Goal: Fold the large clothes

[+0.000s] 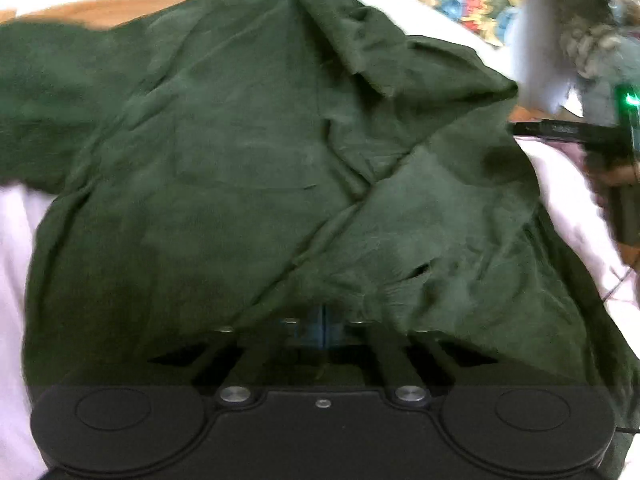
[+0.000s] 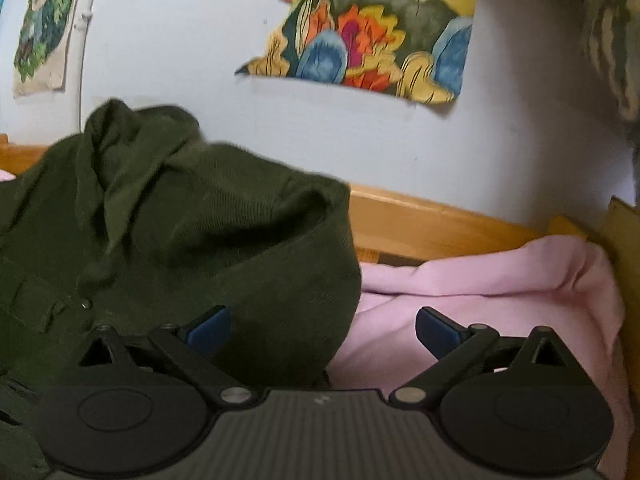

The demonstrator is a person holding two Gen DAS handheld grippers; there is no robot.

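A dark green shirt (image 1: 248,152) lies spread and creased on a pink sheet (image 1: 12,280), its collar (image 1: 344,36) toward the far side. At the shirt's near edge my left gripper (image 1: 324,326) is shut, its blue pads pressed together. Cloth bunches over their tips, which are hidden. In the right wrist view the shirt's folded shoulder (image 2: 224,240) bulges up on the left. My right gripper (image 2: 324,330) is open wide, nothing pinched; its left pad (image 2: 210,326) rests against the green cloth and the right pad (image 2: 436,330) is over the pink sheet (image 2: 500,280).
A wooden bed frame (image 2: 420,220) runs behind the sheet, below a white wall with a colourful flower painting (image 2: 368,28). At the right edge of the left wrist view, a person's hand (image 1: 612,178) holds the other tool, one black finger (image 1: 552,130) pointing at the shirt.
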